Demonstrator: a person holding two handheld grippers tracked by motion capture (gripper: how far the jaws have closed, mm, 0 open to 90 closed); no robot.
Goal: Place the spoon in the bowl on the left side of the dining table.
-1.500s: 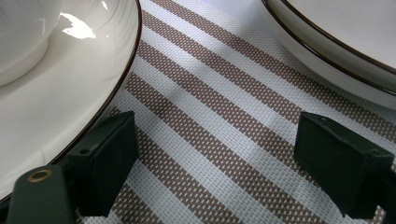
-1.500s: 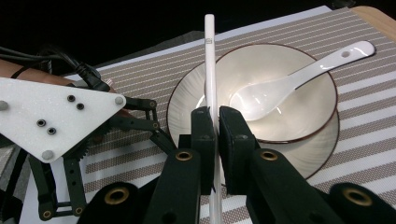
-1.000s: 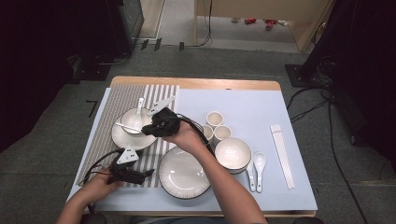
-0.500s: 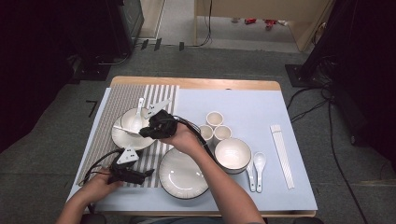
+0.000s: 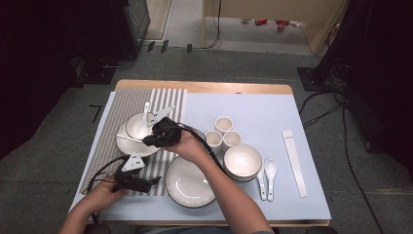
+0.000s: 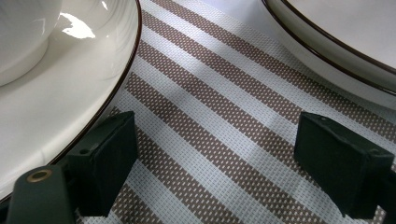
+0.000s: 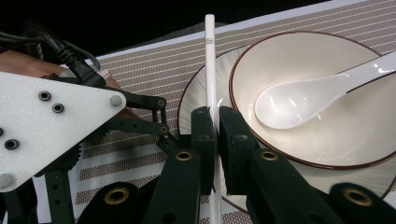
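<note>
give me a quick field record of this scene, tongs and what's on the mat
right tongs: shut on a white chopstick, above the plate beside the bowl
left tongs: open, nothing between them, low over the striped mat
bowl: on that plate, holds a white spoon
near plate: bare, by the person's edge
cups: three, clustered mid-table
chopsticks left: at the table's right

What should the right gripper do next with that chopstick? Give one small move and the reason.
Probably lower the chopstick onto the plate's rim beside the bowl, then open. The right gripper is shut on it above the plate, the spoon already lies in the bowl, and the left gripper rests open on the striped mat.
</note>
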